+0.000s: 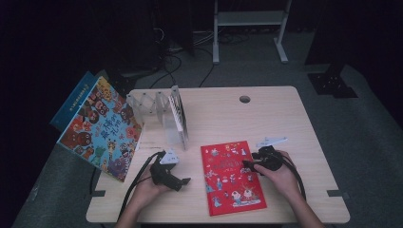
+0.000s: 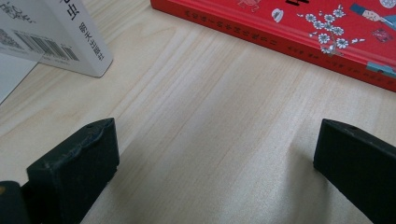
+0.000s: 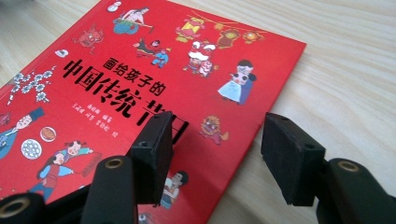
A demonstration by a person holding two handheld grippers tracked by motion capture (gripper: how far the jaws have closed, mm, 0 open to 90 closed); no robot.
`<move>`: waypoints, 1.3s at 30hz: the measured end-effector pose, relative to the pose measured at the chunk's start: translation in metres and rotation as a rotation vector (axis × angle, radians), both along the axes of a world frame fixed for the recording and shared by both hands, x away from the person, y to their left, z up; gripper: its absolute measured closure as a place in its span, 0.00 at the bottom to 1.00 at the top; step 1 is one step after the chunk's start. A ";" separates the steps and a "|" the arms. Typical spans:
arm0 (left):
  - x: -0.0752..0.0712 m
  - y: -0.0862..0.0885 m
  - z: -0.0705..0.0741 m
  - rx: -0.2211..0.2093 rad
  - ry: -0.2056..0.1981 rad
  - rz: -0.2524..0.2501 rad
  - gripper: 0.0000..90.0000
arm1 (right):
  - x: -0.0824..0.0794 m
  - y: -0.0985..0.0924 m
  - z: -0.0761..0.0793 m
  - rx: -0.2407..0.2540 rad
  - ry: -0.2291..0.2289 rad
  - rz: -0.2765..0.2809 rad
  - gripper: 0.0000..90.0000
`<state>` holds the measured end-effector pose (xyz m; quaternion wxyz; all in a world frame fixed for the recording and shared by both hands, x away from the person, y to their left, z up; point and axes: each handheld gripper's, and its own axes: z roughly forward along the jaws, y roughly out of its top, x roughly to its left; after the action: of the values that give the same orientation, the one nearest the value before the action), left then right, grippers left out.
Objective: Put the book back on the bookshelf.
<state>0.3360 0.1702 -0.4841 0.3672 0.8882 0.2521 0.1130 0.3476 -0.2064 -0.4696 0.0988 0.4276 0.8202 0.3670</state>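
A: Right, where is the red book (image 1: 232,176) lying for you?

B: Flat on the wooden table (image 1: 275,118), cover up, near my edge of it, between my two hands. In the right gripper view the red book (image 3: 140,93) has its black title and small cartoon figures facing me.

A: And your right gripper (image 1: 250,164)?

B: I have it at the book's right-hand long edge, jaws pointing in over the cover. In its own view the right gripper (image 3: 217,151) has its jaws partly apart, one above the red cover, the other above bare wood just beside the edge. The pads press on nothing; whether they touch the book I cannot tell.

A: Your left gripper (image 1: 183,181)?

B: It sits left of the book, a little apart from it. In the left gripper view the left gripper (image 2: 215,154) has its jaws spread wide with only pale wood between them, and the book's spine (image 2: 280,39) runs across ahead.

A: Anything else on the table?

B: A clear rack (image 1: 159,111) stands toward the back left with a white book (image 1: 179,116) upright in it; its corner (image 2: 60,42) shows a barcode. A colourful picture book (image 1: 102,128) leans at the table's left side, a blue one (image 1: 71,102) behind it.
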 end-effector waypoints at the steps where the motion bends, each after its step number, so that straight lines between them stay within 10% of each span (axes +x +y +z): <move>1: 0.000 -0.001 0.000 -0.004 0.000 0.006 0.00 | 0.000 0.001 0.000 0.001 -0.003 0.001 0.48; 39: -0.020 -0.027 0.006 -0.035 0.017 -0.090 0.00 | 0.030 0.041 0.006 -0.017 -0.035 0.047 0.47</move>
<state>0.3165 0.1431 -0.4782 0.3854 0.8930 0.2167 0.0845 0.3781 -0.1658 -0.4640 0.1081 0.4008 0.8313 0.3696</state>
